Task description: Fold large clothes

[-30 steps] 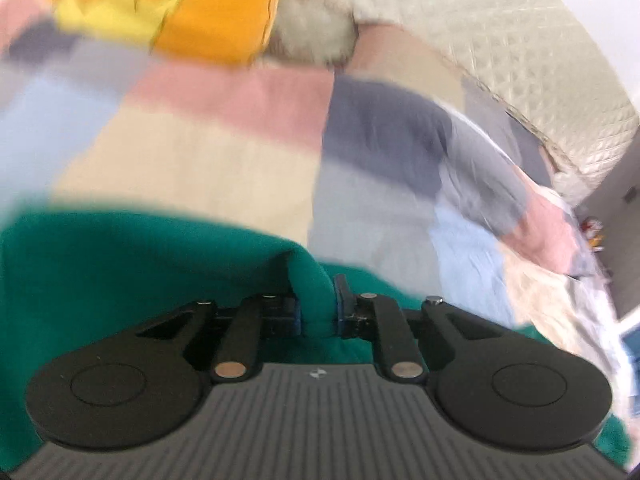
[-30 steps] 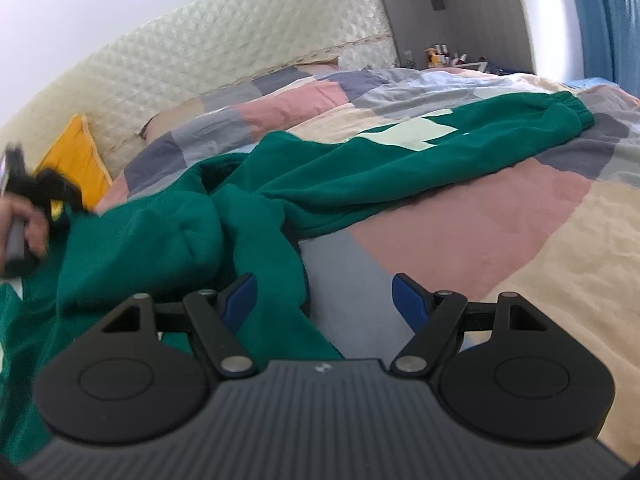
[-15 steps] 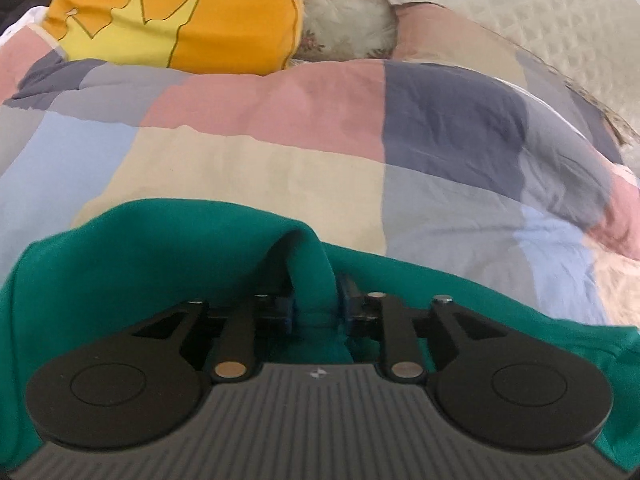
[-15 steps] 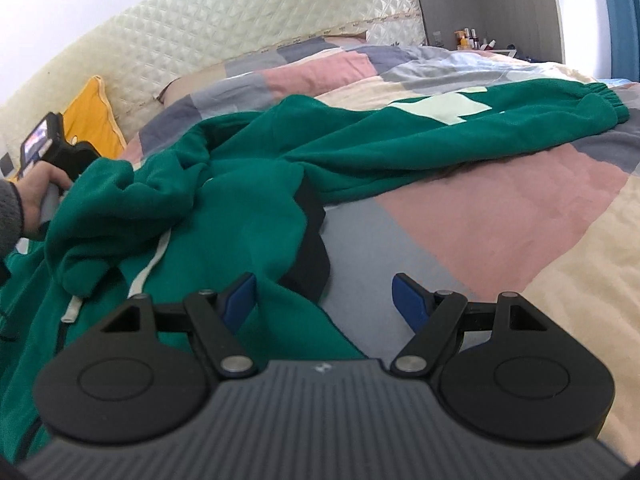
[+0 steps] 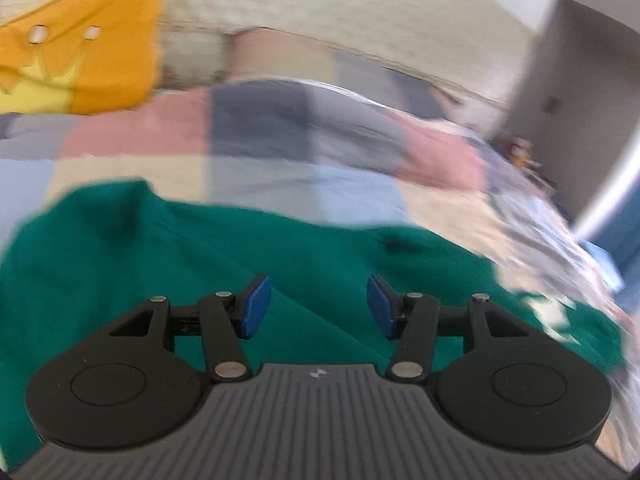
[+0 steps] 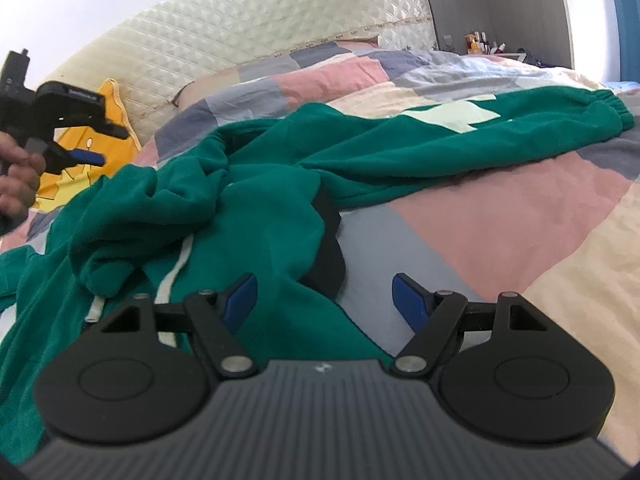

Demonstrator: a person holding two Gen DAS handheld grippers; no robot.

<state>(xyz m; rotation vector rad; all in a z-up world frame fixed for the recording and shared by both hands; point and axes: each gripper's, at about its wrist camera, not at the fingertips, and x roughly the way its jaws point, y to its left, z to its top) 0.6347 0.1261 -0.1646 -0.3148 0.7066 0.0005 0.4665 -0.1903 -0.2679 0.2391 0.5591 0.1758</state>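
Note:
A large green hoodie (image 6: 248, 200) with a white drawstring and a pale patch on one sleeve lies crumpled on the patchwork bedspread (image 6: 500, 232). One sleeve stretches to the right. My right gripper (image 6: 324, 300) is open and empty, low over the hoodie's near edge. My left gripper (image 5: 316, 308) is open and empty above green cloth (image 5: 160, 272); its view is blurred. The left gripper also shows at the left of the right wrist view (image 6: 86, 148), held in a hand above the hoodie.
An orange crown pillow (image 5: 80, 64) leans on the quilted cream headboard (image 6: 240, 44) at the bed's head. A grey wall and a shelf with small bottles (image 6: 480, 44) stand beyond the bed at the far right.
My left gripper has opened and let go of the green cloth it pinched, and it has lifted and swung right. The right gripper has stayed open and edged closer over the hoodie.

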